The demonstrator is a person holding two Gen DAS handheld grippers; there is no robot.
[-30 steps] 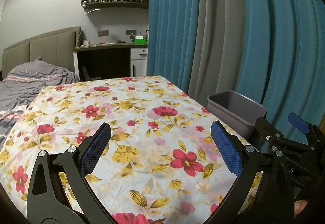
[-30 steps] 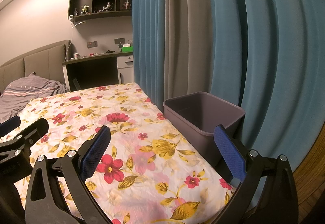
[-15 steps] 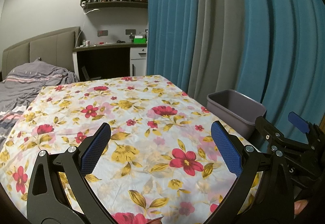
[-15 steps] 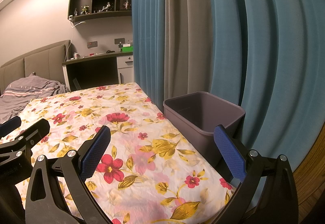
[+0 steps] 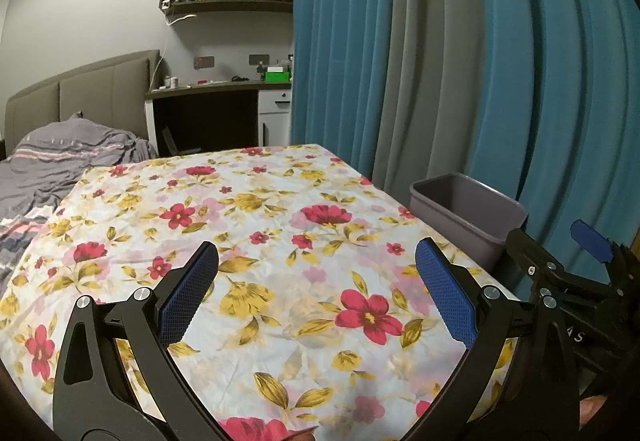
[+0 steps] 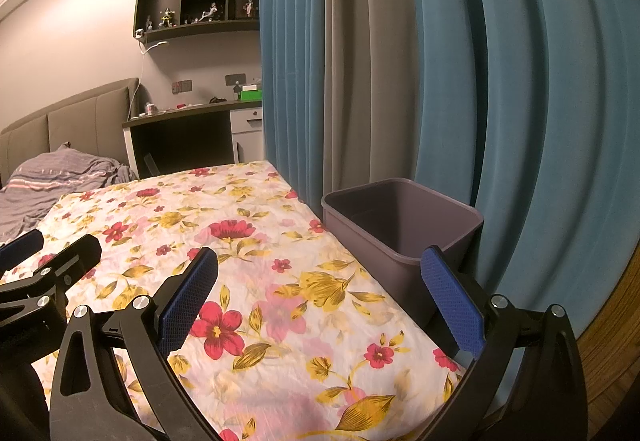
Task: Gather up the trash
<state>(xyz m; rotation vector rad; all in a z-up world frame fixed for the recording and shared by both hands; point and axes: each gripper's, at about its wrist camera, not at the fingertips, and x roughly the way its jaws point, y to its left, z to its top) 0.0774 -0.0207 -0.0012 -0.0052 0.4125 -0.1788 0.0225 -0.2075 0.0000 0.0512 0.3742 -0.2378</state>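
Trash is not seen on the floral cloth (image 5: 280, 241) beside the grey bin (image 6: 400, 225), so its handling cannot be judged, while left gripper (image 5: 316, 281) and right gripper (image 6: 320, 281) are held spread and empty

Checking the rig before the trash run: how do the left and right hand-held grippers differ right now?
The left hand-held gripper hangs over the middle of the floral cloth; the right hand-held gripper sits at the cloth's edge. The right one's outer finger overlaps the bin in its view, while the left one's view shows the bin off to the side. Both are wide open, empty, with blue pads.
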